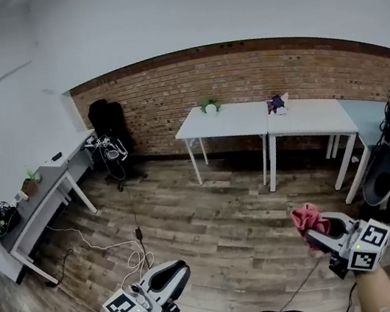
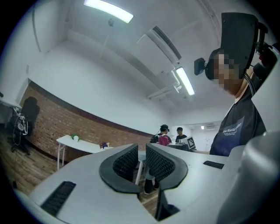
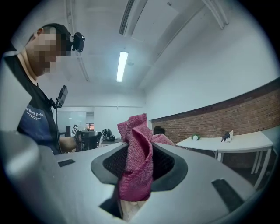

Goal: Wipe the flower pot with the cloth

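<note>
Left gripper (image 1: 179, 271) barely parted, right gripper (image 1: 307, 235) pinching cloth (image 1: 308, 217), both level.

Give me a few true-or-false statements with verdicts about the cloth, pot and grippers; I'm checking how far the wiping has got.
1. The right gripper is shut on the cloth. True.
2. The left gripper holds the pot. False: it holds nothing; the pot stands on a white table.
3. The cloth touches the pot. False: they are far apart, across the room.
4. The table stands by a brick wall. True.
</note>
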Available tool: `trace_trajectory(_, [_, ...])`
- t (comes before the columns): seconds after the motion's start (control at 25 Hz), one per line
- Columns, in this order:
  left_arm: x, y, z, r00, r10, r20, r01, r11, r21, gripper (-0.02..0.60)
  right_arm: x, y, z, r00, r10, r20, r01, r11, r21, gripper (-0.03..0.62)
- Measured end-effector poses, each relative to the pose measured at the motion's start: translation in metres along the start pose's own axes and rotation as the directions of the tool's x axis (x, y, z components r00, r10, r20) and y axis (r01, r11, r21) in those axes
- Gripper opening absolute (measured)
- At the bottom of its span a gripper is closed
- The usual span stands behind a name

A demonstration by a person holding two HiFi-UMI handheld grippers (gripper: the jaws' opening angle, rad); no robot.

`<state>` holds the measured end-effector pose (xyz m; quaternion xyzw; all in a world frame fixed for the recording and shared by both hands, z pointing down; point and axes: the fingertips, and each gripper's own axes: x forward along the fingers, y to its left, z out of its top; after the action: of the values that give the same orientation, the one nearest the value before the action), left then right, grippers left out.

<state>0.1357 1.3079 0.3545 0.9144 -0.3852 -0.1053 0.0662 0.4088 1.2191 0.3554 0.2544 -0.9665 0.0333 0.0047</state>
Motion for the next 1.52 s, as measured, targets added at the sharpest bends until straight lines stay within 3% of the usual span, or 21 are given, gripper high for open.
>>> trace_trajectory(0.2, [0.034,0.052,0.000,0.999,0.033,0.026,-0.033,0.999,-0.011,0.044,0.038,-0.053,-0.011,1.000,0.005,-0.017,-0.005,1.000,0.024,0.123])
trace_trajectory(0.4, [0.074,0.128,0.005,0.999,-0.005,0.054,0.005,1.000,-0.007,0.022,0.097,-0.106,-0.008,0.999,-0.020,-0.031,0.020,1.000,0.000,0.123])
trace_trajectory(0.6, [0.104,0.236,0.030,0.996,-0.059,0.071,0.058,0.998,0.015,0.005,0.189,-0.160,0.005,0.997,-0.075,-0.019,0.075,0.997,-0.014,0.123])
trace_trajectory(0.96, [0.105,0.425,0.085,0.998,-0.061,0.030,0.060,0.998,0.035,0.003,0.347,-0.204,0.029,0.989,-0.149,-0.002,0.149,0.989,-0.003,0.123])
trace_trajectory(1.24, [0.151,0.491,0.080,0.999,-0.052,0.011,0.052,0.999,0.002,0.003,0.399,-0.267,0.022,0.988,-0.153,-0.020,0.153,0.988,0.023,0.123])
trace_trajectory(1.52, [0.232,0.532,0.077,1.000,0.022,-0.009,-0.022,0.999,0.031,0.003,0.432,-0.368,0.028,0.997,-0.078,-0.004,0.078,0.997,0.030,0.123])
